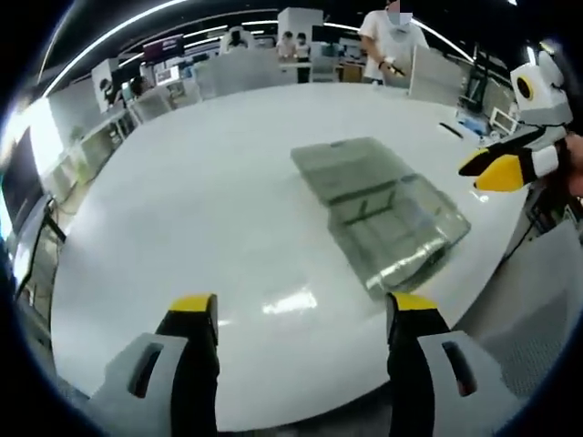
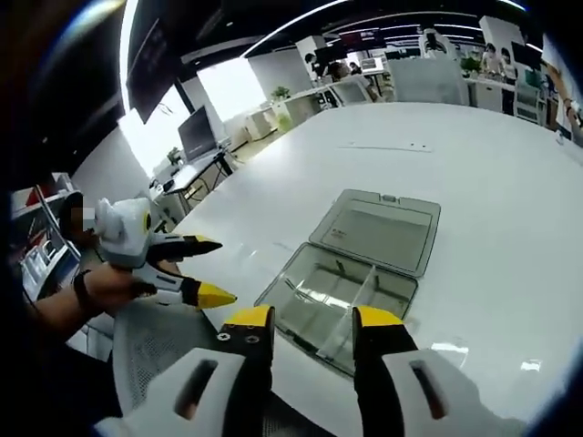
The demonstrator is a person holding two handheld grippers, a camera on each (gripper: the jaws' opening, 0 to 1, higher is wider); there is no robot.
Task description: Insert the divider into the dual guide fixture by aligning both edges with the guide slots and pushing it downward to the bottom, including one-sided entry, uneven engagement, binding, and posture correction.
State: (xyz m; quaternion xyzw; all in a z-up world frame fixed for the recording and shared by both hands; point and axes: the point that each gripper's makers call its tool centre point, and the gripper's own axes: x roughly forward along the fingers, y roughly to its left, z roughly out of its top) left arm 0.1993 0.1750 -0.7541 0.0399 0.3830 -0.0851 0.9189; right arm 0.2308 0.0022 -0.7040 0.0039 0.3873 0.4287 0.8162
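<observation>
**Item: clear compartment box on white table, both grippers standing off**

Left gripper [image 1: 301,314]: jaws spread wide with nothing between them, hovering over bare table short of the box. In the right gripper view it enters from the left, held in a person's hand [image 2: 114,287], its yellow tips parted and pointed toward the box.

White table [image 1: 182,209]: broad, glossy, carrying the box near the person's edge, presumably set within easy reach of both tools.

Clear box [image 2: 342,305]: transparent plastic case, hinged lid [image 2: 378,232] folded flat open behind it, so the tray is reachable from above. Thin partitions run inside; one divider [image 2: 360,300] stands across the tray. Whether it is fully seated in its guide slots cannot be told.

Right gripper [image 2: 312,316]: jaws parted and empty, poised just above the near edge of the box, roughly in line with the divider; judged a position for approaching it from above.

Background: desks, monitors, standing people, well apart from the work.
</observation>
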